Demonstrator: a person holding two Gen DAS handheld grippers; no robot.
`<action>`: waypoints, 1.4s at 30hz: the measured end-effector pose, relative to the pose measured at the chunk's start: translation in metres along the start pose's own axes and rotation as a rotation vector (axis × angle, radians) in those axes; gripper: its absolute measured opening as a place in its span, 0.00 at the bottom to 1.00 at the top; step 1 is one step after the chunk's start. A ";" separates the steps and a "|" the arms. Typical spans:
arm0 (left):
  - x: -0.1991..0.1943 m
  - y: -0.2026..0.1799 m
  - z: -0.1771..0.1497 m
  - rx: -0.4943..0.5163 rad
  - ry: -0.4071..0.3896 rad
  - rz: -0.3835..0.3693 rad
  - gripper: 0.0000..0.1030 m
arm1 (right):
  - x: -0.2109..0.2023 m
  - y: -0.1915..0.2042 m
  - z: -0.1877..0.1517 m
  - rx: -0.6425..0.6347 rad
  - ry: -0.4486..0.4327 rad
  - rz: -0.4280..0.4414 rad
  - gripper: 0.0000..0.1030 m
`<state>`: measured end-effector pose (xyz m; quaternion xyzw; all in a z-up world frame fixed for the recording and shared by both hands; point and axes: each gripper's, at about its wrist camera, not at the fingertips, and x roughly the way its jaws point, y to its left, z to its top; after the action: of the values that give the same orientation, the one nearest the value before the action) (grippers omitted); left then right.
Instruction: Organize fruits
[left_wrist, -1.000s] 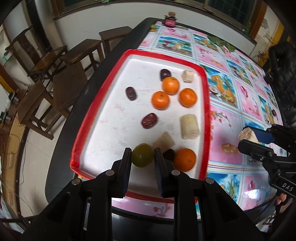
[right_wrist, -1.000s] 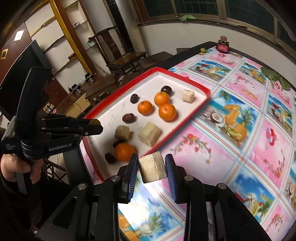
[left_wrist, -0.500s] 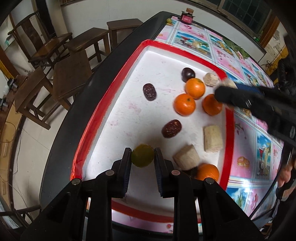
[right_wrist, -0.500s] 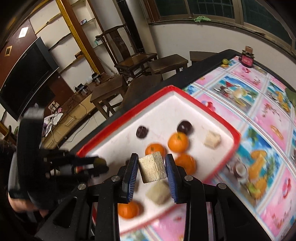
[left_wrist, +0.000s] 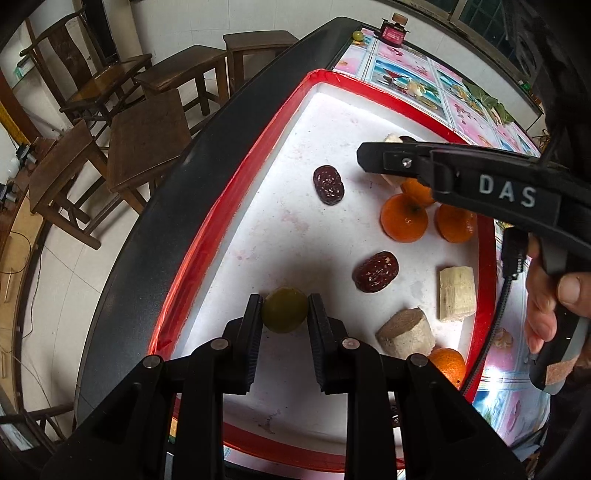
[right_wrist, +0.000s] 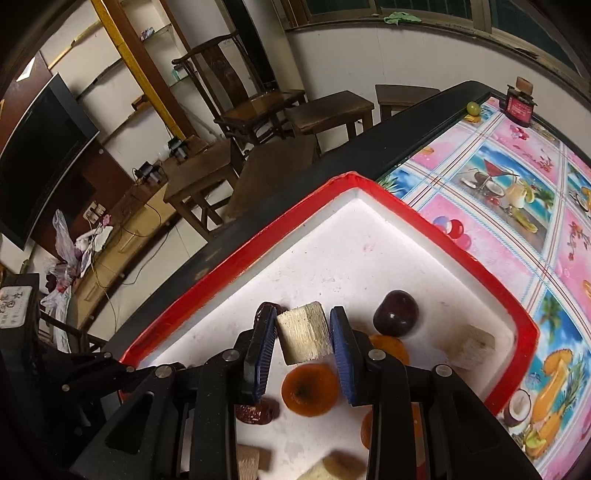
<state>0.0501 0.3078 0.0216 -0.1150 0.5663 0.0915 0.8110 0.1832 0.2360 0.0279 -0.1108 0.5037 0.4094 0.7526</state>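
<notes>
A red-rimmed white tray (left_wrist: 229, 199) holds several oranges (left_wrist: 403, 218), dark dates (left_wrist: 328, 184), a dark plum (right_wrist: 395, 313) and pale sugarcane chunks (left_wrist: 456, 293). My left gripper (left_wrist: 284, 314) is shut on a green round fruit (left_wrist: 284, 310) low over the tray's near left part. My right gripper (right_wrist: 303, 338) is shut on a pale sugarcane chunk (right_wrist: 304, 336) and holds it above the tray's middle, over the oranges (right_wrist: 309, 387). The right gripper also shows from the side in the left wrist view (left_wrist: 373, 157).
The tray lies on a black-edged table with a pink fruit-print cloth (right_wrist: 517, 192). A small green fruit (right_wrist: 472, 108) and a red jar (right_wrist: 520, 105) stand at the far corner. Wooden chairs and stools (left_wrist: 147, 133) stand left of the table.
My right gripper has carried the sugarcane chunk from over the cloth to above the tray's middle. My left gripper has shifted left over the tray with the green fruit.
</notes>
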 end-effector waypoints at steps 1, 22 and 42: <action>0.000 0.000 0.000 0.000 -0.001 0.001 0.21 | 0.002 0.000 0.000 -0.002 0.004 -0.004 0.29; 0.000 -0.001 -0.002 0.004 -0.023 0.012 0.21 | 0.000 0.013 -0.014 -0.030 -0.033 -0.010 0.37; -0.019 -0.017 -0.022 0.010 -0.071 0.012 0.63 | -0.076 0.018 -0.101 0.001 -0.107 0.090 0.65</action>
<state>0.0290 0.2850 0.0333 -0.1039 0.5383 0.0976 0.8306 0.0903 0.1504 0.0494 -0.0657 0.4673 0.4481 0.7593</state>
